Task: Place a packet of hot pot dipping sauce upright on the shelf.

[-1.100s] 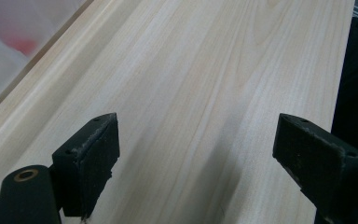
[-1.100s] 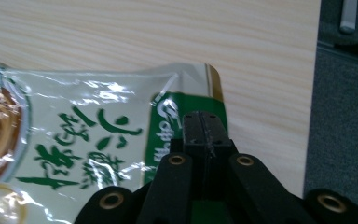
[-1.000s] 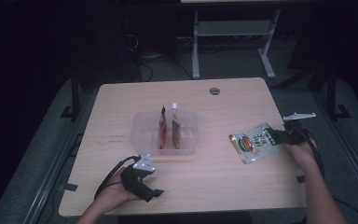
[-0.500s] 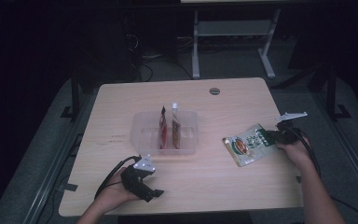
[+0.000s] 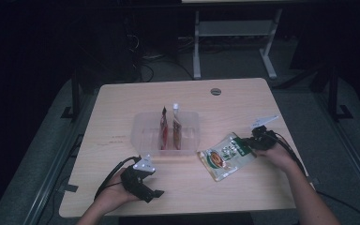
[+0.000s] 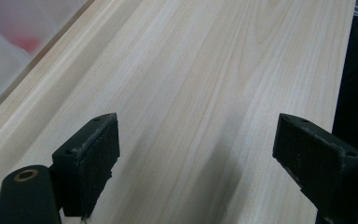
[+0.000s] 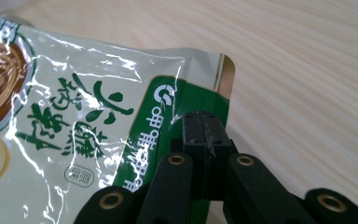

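Pouch [image 5: 226,156]: flat green-and-white foil packet with printed lettering, at the right of the tabletop [image 5: 122,108], just right of the bin's near corner; held by its green edge.
Right gripper [image 5: 252,142]: jaws pressed together on the pouch's green edge, seen close in the right gripper view [image 7: 207,133]; a hand [image 5: 279,154] holds it from the right.
Left gripper [image 5: 155,193]: near front left edge of tabletop, jaws standing wide apart with bare wood between them [image 6: 196,154]; nothing held.
Bin [image 5: 143,136]: clear plastic, mid-tabletop, well apart from left gripper.
Bin contents: two slim sachets [image 5: 169,131] standing upright side by side, reddish-brown with pale tops.
Tabletop: pale wood grain, round grommet [image 5: 216,91] near far edge.
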A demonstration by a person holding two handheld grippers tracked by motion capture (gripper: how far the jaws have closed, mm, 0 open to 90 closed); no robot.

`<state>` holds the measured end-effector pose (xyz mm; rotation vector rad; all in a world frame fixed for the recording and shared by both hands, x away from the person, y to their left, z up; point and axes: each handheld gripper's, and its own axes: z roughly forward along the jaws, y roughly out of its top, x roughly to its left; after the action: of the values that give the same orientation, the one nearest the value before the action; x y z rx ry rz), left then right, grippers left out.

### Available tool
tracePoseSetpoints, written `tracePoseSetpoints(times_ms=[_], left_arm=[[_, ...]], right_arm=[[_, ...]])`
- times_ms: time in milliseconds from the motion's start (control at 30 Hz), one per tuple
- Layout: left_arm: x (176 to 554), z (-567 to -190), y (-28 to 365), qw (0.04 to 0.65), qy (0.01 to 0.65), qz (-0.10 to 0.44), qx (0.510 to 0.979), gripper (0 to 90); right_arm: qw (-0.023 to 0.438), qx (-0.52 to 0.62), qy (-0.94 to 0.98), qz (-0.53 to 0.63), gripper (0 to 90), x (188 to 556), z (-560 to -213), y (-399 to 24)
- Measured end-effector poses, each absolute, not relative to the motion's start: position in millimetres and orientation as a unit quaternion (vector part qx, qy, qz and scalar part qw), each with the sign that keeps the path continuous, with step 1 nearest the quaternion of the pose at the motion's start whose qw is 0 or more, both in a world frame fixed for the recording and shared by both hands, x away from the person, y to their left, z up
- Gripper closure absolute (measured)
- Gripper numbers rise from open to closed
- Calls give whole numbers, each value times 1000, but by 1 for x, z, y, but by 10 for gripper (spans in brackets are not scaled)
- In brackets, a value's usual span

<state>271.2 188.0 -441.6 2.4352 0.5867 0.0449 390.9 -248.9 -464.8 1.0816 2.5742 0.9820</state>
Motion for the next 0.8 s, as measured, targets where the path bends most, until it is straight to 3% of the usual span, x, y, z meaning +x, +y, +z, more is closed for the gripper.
tracePoseSetpoints(times_ms=[800], left_arm=[[277, -438, 179, 333, 215, 36, 917, 146]], right_arm=[[24, 194, 919, 343, 897, 353, -464, -152]])
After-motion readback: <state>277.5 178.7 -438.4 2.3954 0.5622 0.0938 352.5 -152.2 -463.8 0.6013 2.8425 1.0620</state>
